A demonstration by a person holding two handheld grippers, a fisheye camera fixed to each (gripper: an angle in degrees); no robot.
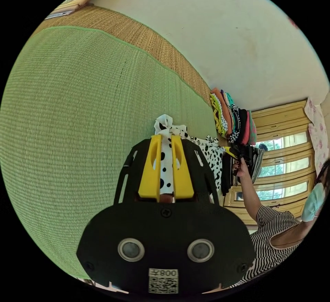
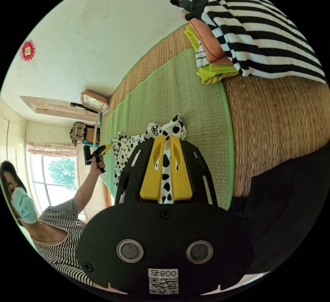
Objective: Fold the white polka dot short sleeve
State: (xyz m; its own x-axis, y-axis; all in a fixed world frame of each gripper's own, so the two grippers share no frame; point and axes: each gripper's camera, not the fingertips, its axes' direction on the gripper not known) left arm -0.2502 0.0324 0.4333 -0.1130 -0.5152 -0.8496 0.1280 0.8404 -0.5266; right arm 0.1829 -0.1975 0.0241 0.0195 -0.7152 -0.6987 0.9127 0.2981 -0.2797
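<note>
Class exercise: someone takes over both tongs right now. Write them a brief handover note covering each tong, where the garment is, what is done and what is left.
Left tongs: shut on the polka dot shirt.
Right tongs: shut on the same shirt.
Shirt: held up between both tongs, off the green mat.
Done: garment picked up; no fold visible yet.
Left: probably lay it flat on the mat, then fold.

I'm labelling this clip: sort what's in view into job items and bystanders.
Job in hand:
polka dot short sleeve
left hand-held gripper
right hand-held gripper
green mat

Lying about:
stack of folded clothes
striped garment
window
</note>
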